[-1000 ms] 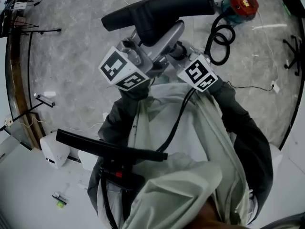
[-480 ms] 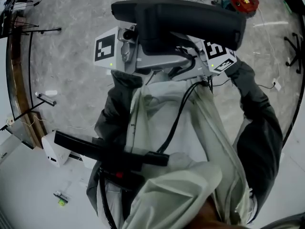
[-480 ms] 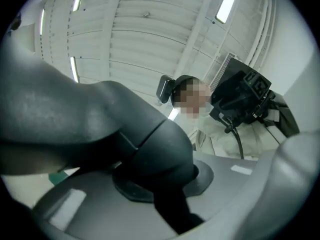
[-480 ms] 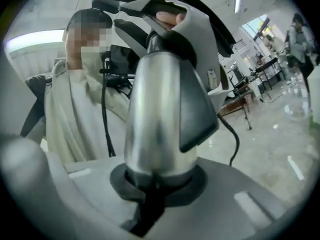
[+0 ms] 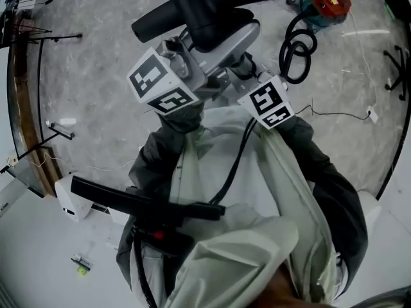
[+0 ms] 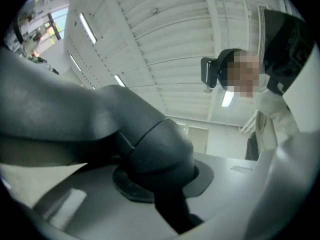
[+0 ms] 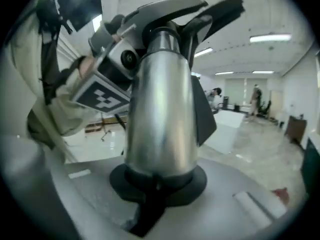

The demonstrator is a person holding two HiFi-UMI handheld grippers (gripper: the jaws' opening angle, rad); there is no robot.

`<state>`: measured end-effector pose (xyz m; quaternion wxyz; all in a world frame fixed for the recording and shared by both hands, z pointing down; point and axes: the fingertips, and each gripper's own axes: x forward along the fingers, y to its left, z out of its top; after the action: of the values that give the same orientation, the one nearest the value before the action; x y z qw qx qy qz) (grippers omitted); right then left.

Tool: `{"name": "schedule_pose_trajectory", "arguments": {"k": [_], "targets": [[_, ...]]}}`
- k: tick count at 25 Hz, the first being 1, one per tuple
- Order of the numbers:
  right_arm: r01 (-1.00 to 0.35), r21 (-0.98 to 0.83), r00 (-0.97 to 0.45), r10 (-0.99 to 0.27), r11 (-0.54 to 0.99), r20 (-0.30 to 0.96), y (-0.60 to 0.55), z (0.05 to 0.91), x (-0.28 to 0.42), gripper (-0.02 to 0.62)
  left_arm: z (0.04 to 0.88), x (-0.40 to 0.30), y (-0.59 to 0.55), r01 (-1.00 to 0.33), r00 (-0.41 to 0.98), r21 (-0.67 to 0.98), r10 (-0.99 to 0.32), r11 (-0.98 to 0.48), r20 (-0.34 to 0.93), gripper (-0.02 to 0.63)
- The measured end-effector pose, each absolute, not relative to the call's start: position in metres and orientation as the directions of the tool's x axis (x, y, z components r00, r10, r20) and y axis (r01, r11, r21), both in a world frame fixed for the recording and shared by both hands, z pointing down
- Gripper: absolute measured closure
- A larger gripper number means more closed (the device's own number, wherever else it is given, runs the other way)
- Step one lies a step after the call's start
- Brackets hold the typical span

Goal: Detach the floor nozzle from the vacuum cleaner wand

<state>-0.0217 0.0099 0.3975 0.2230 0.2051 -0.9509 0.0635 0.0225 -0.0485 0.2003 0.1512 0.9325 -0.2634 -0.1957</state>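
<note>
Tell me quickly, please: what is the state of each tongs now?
Left tongs: closed on the dark grey rounded plastic nozzle joint.
Right tongs: closed on the shiny silver metal tube.

Half a second ago I had the floor nozzle (image 5: 212, 5) and wand (image 5: 234, 40) hoisted close under my head camera, lying broad and level from 9 to 3 o'clock. Now they sit farther off, slanting from 8 to 2 o'clock. My left gripper (image 5: 196, 50) has slid toward 5 o'clock, my right gripper (image 5: 239, 63) toward 7 o'clock, drawing them closer together.
</note>
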Motion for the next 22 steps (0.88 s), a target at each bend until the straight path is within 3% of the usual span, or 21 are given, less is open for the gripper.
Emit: {"name": "schedule_pose_trajectory", "arguments": {"k": [3,5,7,10,13,15,18,22], "targets": [[-0.517,0.049,-0.759,-0.484,0.854,0.436,-0.002,0.399,-0.028,0.560,0.204,0.013,-0.052,-0.498,0.757,0.377,-0.604,-0.781,-0.249,0.531],[-0.441,0.024,-0.806,-0.407,0.897,0.430,0.007,0.396,-0.034,0.560,0.198,0.009,-0.045,-0.457,0.777,0.357,-0.561,-0.814,-0.284,0.529],[-0.255,-0.045,-0.883,-0.214,0.966,0.417,0.025,0.392,-0.037,0.555,0.190,0.008,-0.033,-0.376,0.804,0.314,-0.475,-0.872,-0.357,0.529],[0.141,-0.195,-0.912,0.204,0.971,0.356,0.062,0.383,-0.024,0.551,0.178,0.017,0.001,-0.167,0.844,0.194,-0.242,-0.967,-0.479,0.528],[0.504,-0.378,-0.756,0.608,0.777,0.243,0.103,0.373,0.005,0.549,0.169,0.028,0.036,0.069,0.847,0.069,0.022,-0.995,-0.531,0.529],[0.578,-0.453,-0.682,0.707,0.678,0.187,0.114,0.365,0.014,0.554,0.166,0.031,0.035,0.126,0.836,0.080,0.062,-0.989,-0.546,0.529],[0.485,-0.443,-0.765,0.611,0.754,0.203,0.104,0.368,0.003,0.558,0.173,0.030,0.012,0.064,0.842,0.186,-0.047,-0.980,-0.537,0.531],[0.197,-0.290,-0.908,0.286,0.937,0.305,0.073,0.391,-0.012,0.558,0.184,0.040,-0.001,-0.062,0.881,0.217,-0.156,-0.974,-0.447,0.531]]}}
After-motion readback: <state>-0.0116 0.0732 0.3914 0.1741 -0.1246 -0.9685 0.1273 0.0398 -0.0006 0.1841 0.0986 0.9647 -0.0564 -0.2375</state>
